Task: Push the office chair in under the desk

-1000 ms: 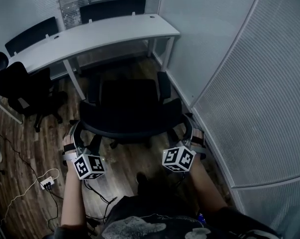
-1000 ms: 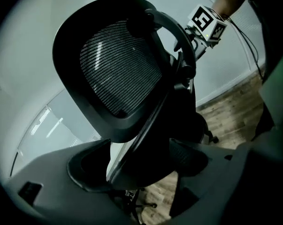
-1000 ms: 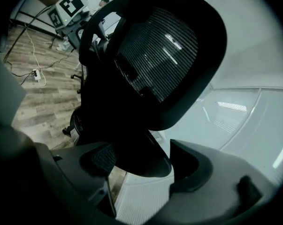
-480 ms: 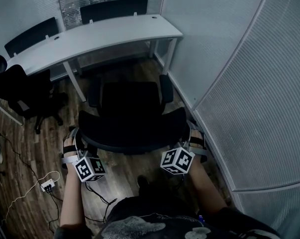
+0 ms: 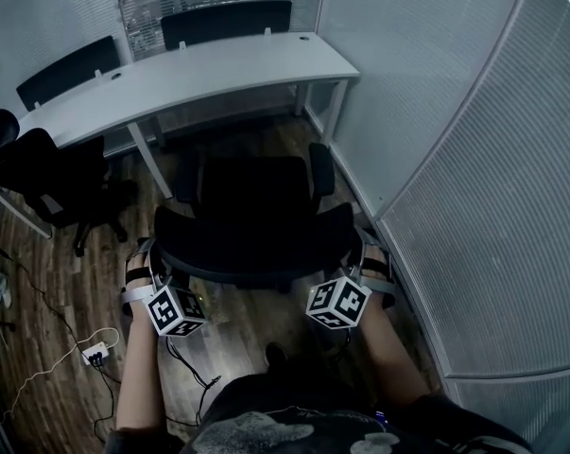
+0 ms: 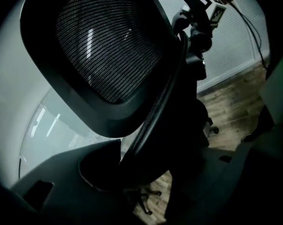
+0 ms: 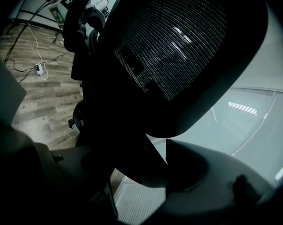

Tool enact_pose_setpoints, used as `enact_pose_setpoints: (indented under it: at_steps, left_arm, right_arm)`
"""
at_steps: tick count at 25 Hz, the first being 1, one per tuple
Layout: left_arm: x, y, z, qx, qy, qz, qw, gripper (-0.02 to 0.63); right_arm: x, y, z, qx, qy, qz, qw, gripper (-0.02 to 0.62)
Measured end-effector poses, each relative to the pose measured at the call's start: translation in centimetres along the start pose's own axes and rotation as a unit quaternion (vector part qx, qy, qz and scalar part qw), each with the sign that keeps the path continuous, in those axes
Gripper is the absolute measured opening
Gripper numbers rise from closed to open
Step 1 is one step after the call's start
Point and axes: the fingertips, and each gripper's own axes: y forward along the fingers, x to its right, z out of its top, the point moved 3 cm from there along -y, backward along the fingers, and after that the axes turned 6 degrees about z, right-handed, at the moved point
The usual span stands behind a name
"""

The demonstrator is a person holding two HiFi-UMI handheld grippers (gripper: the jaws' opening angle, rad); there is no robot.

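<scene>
- Two-handed hold on the office chair [image 5: 251, 218]: left gripper [image 5: 155, 253] on the left rim of the backrest, right gripper [image 5: 357, 252] on the right rim, at about equal height.
- On the left, fingers just closing in, with the backrest rim between them and the pads against it. On the right, fingers clamped on the opposite rim in the same way.
- Likely reason for a grip at both sides: steers a castored seat straight and stops it swivelling off line during the push.
- Stands in front of the bench [image 5: 199, 72] with the seat facing the knee space, near the top but not yet under it; task judged part-way at best.
- Aims at the bay between the slanted bench leg [image 5: 150, 164] and the right-hand leg [image 5: 334, 112]; room needed there for both armrests [image 5: 320, 168].
- To the left, a second black chair [image 5: 48, 173] near the slanted leg, apart from the pushed one; no block unless the push veers left.
- Behind the bench, two more chair backs [image 5: 226, 17], out of the way.
- To the right, a ribbed partition wall [image 5: 455, 159] just beside the right gripper: little margin for drift on that side.
- On the floor at lower left, a power strip [image 5: 94, 351] with loose cable, behind the castors and clear of the path ahead.
</scene>
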Motion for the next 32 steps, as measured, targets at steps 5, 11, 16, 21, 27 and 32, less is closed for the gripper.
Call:
enact_pose_setpoints:
  at_steps: [5, 11, 16, 21, 27, 32]
  left_arm:
    - [-0.7, 2.7, 0.6, -0.010, -0.003, 0.002, 0.9999, 0.282]
    - [-1.7, 6.6, 2.1, -0.010, -0.008, 0.012, 0.9999, 0.282]
    - [-2.4, 9.8, 2.6, -0.010, -0.007, 0.008, 0.9999, 0.282]
    - [-3.2, 13.1, 2.9, -0.015, -0.009, 0.001, 0.9998, 0.282]
    - [-4.4, 17.8, 4.0, 0.006, -0.005, 0.006, 1.0000, 0.282]
    - [-5.6, 21.8, 4.7, 0.009, 0.000, 0.002, 1.0000, 0.281]
  right_arm:
    - [1.5, 2.8, 0.4, 0.013, -0.005, -0.004, 1.000, 0.313]
    - [3.9, 6.8, 0.8, 0.024, -0.009, -0.007, 1.000, 0.313]
    - [5.2, 9.8, 1.3, 0.016, -0.010, 0.000, 1.000, 0.313]
    - [6.6, 12.6, 1.9, 0.015, -0.009, -0.004, 1.000, 0.313]
    - [8.7, 16.7, 2.5, 0.014, -0.006, -0.019, 1.000, 0.313]
    - [10.4, 19.7, 3.2, 0.015, -0.003, -0.032, 0.999, 0.313]
